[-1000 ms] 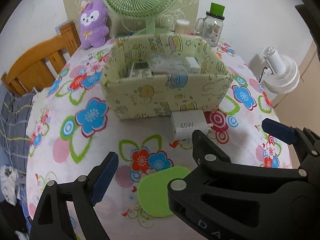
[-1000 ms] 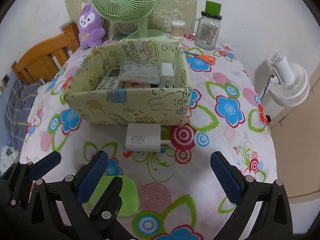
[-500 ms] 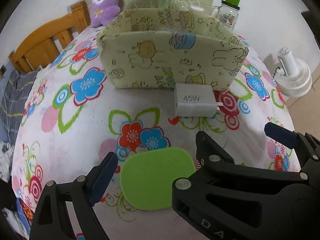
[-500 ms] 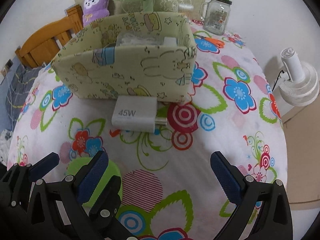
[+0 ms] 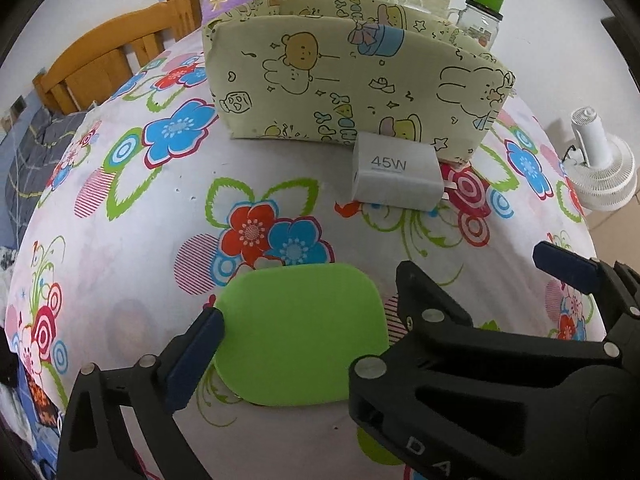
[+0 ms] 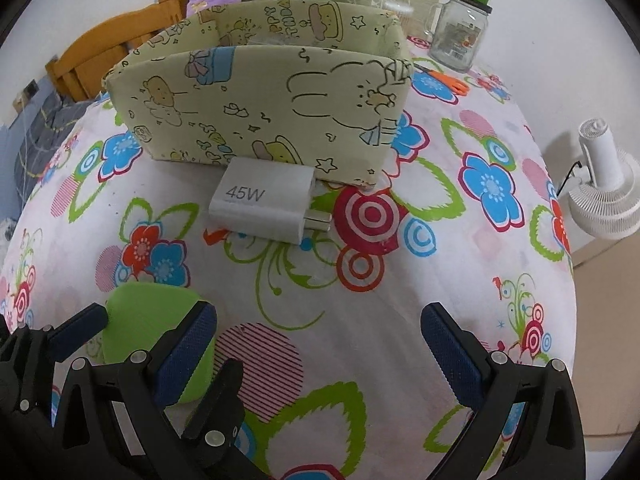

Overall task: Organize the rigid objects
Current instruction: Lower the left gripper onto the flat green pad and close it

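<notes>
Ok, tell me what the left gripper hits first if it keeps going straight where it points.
Most likely the green pad: it lies flat on the tablecloth between the opening jaws of the left gripper, not gripped. Depth is unclear, so this is a judgement.

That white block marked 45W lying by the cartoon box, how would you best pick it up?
Grip the white charger across its two long plain sides, coming from above. It lies flat on the tablecloth, label up. Its far edge sits against the fabric box and its metal prongs stick out to the right, so the prong end gives a poorer hold. The open right gripper seems nearer.
</notes>
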Tool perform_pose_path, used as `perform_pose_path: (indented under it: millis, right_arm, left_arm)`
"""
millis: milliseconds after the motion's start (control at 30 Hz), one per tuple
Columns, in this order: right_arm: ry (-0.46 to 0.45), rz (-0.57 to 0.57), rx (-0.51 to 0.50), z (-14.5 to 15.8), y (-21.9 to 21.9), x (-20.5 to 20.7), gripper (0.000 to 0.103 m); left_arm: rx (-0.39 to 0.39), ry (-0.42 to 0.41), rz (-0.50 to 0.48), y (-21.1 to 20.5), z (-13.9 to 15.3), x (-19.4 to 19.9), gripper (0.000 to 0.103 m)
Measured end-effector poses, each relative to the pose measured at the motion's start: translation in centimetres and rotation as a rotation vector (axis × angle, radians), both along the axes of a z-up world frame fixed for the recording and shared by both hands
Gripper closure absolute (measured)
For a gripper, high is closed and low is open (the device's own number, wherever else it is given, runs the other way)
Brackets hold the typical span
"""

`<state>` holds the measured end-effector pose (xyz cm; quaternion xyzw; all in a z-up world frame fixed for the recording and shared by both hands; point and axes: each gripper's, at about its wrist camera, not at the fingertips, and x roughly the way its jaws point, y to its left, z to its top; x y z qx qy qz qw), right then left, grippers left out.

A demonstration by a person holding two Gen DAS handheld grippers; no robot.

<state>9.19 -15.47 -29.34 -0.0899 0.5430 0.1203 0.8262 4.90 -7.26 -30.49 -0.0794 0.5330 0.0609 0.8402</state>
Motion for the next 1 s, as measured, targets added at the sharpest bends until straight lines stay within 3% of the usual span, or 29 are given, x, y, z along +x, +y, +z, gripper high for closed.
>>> perform_pose_path:
  millis: [400,700,867,1000]
  right_arm:
    - [0.044,-0.025,0.002,-2.1,-1.4,0.3,0.0]
    - [0.047,-0.028,-0.002,-2.0,-1.3,0.3,0.0]
    - [0.045,-0.018,-0.009,-2.0,-0.1,0.0,0.0]
    - [0.051,-0.036,-0.01,-1.9,-0.2,0.0,0.0]
  left_arm:
    - [0.132,0.027,0.044,-1.4,-0.9,0.1,0.0]
    - [0.126,0.05,0.065,-1.2,-0.8,-0.1,0.0]
    - [0.038,0.046,0.122,0.4,-1.2,-0.6,0.0]
    - [0.046,0.054,0.082,0.3,-1.1,-0.4,0.003]
